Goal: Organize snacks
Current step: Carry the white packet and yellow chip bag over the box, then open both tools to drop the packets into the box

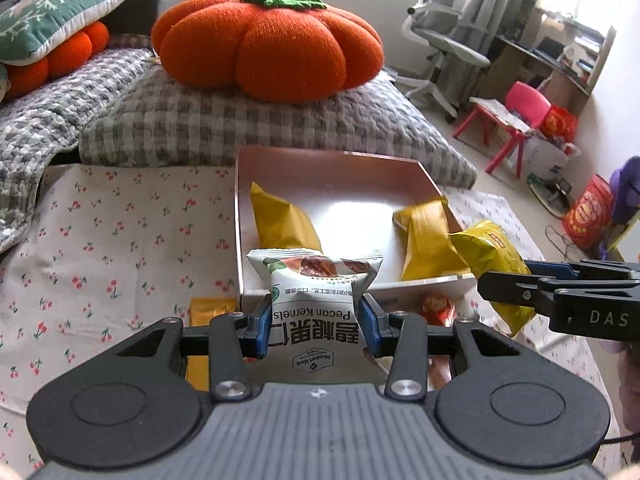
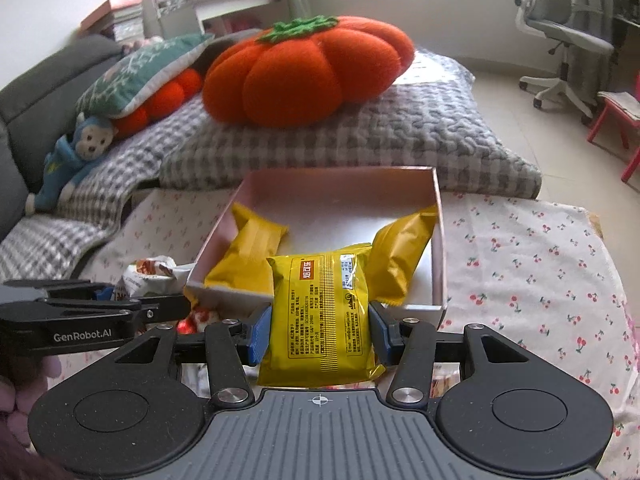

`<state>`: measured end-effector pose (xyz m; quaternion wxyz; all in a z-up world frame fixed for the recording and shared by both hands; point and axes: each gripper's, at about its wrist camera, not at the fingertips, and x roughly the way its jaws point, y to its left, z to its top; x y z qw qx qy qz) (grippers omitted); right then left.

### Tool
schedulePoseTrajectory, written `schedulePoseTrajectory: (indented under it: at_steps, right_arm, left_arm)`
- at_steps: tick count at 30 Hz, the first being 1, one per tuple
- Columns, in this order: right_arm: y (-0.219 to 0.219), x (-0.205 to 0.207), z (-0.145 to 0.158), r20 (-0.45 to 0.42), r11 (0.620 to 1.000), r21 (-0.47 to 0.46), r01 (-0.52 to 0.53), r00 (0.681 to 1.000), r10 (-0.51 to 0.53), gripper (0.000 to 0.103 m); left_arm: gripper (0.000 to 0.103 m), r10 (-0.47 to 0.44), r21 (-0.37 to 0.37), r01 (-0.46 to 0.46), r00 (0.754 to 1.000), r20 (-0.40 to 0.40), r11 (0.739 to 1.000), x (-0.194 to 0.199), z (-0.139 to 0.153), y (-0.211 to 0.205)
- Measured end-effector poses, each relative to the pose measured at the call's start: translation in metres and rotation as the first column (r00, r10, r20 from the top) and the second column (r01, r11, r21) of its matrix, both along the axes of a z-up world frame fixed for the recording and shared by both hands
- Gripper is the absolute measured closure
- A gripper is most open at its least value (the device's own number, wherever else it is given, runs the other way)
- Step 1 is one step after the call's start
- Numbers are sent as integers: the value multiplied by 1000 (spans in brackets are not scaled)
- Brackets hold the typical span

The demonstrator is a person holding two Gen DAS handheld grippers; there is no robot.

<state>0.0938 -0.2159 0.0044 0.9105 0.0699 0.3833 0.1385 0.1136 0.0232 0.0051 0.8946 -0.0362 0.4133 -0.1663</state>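
My left gripper point(image 1: 316, 320) is shut on a white pecan kernel packet point(image 1: 316, 292), held just in front of the near wall of a pink box point(image 1: 332, 160). My right gripper point(image 2: 320, 328) is shut on a yellow snack packet point(image 2: 320, 312), held above the near edge of the same pink box point(image 2: 438, 216). Two yellow packets lie inside the box, one at its left point(image 1: 280, 220) and one at its right point(image 1: 424, 240). In the left wrist view the right gripper point(image 1: 504, 284) comes in from the right with its yellow packet point(image 1: 488, 252). The left gripper point(image 2: 120, 300) shows at the left of the right wrist view.
The box sits on a cherry-print cloth point(image 1: 120, 240). Loose snacks lie before the box: a yellow packet point(image 1: 208, 308) and red-and-white wrappers point(image 1: 436, 308). Behind are a grey checked cushion point(image 1: 240, 120), an orange pumpkin pillow point(image 1: 268, 40), an office chair point(image 1: 440, 32) and a pink child's chair point(image 1: 516, 116).
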Motion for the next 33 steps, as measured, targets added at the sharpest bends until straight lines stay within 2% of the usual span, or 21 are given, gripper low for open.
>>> schedulePoseTrajectory:
  at_steps: [7, 13, 18, 28, 33]
  right_arm:
    - [-12, 26, -1, 21, 997, 55, 59, 998, -61, 54]
    - [-29, 52, -5, 37, 986, 127, 104, 993, -109, 54]
    - [-38, 71, -17, 8, 976, 176, 129, 991, -133, 54]
    - [-26, 95, -33, -3, 981, 153, 119, 993, -120, 54]
    - [-16, 107, -40, 4, 989, 117, 93, 996, -94, 54]
  left_arm:
    - [63, 22, -33, -22, 1000, 13, 999, 24, -10, -23]
    - [63, 6, -35, -5, 999, 46, 999, 37, -20, -46]
    - [63, 21, -34, -20, 999, 43, 999, 47, -28, -55]
    - [63, -17, 45, 14, 997, 69, 999, 49, -41, -75]
    - [63, -23, 56, 20, 998, 59, 998, 53, -47, -76]
